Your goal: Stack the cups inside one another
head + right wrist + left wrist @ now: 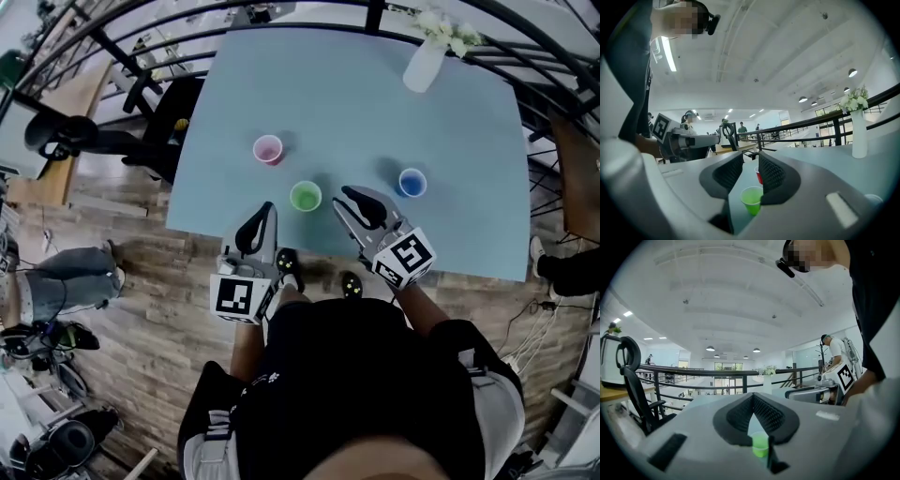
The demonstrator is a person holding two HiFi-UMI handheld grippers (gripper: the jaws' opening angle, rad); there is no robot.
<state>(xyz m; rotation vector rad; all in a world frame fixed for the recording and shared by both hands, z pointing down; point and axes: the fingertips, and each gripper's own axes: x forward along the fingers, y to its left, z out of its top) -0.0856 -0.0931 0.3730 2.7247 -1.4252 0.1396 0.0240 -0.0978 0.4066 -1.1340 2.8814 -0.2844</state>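
Note:
Three small cups stand upright and apart on the light blue table (pixel 375 112): a pink cup (pixel 268 149), a green cup (pixel 305 197) and a blue cup (pixel 412 182). My left gripper (pixel 266 210) hovers just left of the green cup, its tips touching and nothing in them (pixel 752 395); the green cup (pixel 760 445) shows below the tips. My right gripper (pixel 341 197) hovers just right of the green cup, jaws a little apart and empty (pixel 751 157). Through that gap I see the green cup (pixel 751 199) and, behind it, the pink cup (pixel 758 176).
A white vase with flowers (pixel 424 64) stands at the table's far right corner. A black railing (pixel 141 56) curves round the table's far side, with an office chair (pixel 66 136) to the left. The near table edge (pixel 309 248) runs under both grippers.

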